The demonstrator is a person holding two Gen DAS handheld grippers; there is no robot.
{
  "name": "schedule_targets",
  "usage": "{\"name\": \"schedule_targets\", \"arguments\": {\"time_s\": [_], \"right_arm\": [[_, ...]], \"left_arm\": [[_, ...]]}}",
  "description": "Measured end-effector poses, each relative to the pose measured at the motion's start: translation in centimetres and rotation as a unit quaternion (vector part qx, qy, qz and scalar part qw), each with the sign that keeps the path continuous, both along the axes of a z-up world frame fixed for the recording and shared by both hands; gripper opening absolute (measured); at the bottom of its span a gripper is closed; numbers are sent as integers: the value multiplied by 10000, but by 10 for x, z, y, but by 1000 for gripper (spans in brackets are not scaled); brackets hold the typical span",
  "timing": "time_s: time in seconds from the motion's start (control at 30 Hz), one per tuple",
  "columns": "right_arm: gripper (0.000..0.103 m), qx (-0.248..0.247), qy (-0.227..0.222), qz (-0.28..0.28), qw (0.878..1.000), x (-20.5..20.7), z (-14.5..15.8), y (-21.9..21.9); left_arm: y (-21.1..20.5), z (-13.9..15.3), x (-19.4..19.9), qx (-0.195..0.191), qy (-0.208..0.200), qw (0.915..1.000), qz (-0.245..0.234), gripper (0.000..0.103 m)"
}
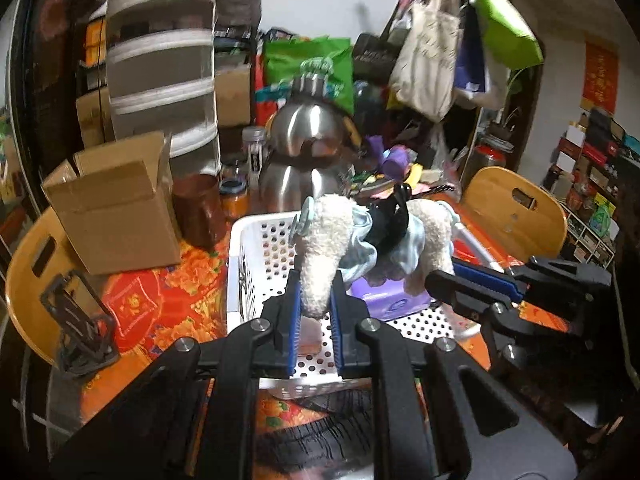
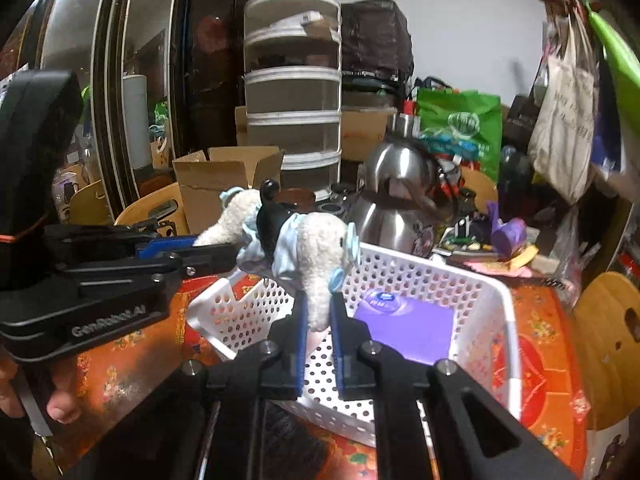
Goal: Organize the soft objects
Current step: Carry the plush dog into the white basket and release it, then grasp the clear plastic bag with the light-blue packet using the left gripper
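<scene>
Both grippers pinch the same plush toy; the left gripper has its blue-padded jaws pressed onto a fuzzy cream limb, and the right gripper nips the opposite limb in the same way, jaws narrowed to the width of the soft pile; in the left view the right gripper reaches in from the side toward the toy's far end, and in the right view the left gripper does likewise. The toy is nubbly and cream, with a shiny pale-blue frill round its middle, a glossy black piece on top and round pale-blue discs at one end; it hangs stretched between the jaws above a white basket. The basket is hard plastic, rectangular, walls and floor pierced with round holes; a flat purple pack lies on its floor, under the toy. The basket sits on a table covered in orange-red patterned cloth; along the table's far edge stand an open cardboard box, a brown jar and a polished steel kettle; rounded wooden chair backs show at the table's sides.
</scene>
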State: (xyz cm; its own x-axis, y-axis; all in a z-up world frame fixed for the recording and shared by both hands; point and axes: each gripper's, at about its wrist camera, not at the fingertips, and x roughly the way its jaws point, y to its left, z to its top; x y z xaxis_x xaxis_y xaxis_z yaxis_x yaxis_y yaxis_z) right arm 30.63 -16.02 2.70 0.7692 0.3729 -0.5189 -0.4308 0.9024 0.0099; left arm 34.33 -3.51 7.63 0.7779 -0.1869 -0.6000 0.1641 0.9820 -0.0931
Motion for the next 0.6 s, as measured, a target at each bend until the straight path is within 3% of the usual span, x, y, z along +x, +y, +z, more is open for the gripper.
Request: {"name": "schedule_targets", "arguments": {"time_s": [0.1,0.13,0.17,0.2,0.23,0.27,0.4,0.6], "right_arm": [[11,34,178,21,9998,11,-14,-1],[13,107,284,21,9995,16,-20,-3],[22,146,359,-9,9993,18,-24,-5],[38,118,487,-118,9987,21,-30,-8],[48,68,526,-203,9984,22,-35,-11],[62,8,519,-314,9982,22,-38,-14],[64,87,585,-449,9972,23,-46,-26],[64,119,624,-516,9966,18,-46,-32]], "left_arm": [[5,-22,16,-81,192,9997,124,15],[8,-29,21,-71,275,9994,190,25],[10,-36,27,-54,377,9989,275,46],[13,-44,31,-35,462,9982,372,60],[17,-50,31,-14,484,9978,451,79],[20,-54,30,4,430,9975,553,85],[29,-58,26,-187,372,9980,475,87],[21,-54,17,-16,333,9987,389,88]]}}
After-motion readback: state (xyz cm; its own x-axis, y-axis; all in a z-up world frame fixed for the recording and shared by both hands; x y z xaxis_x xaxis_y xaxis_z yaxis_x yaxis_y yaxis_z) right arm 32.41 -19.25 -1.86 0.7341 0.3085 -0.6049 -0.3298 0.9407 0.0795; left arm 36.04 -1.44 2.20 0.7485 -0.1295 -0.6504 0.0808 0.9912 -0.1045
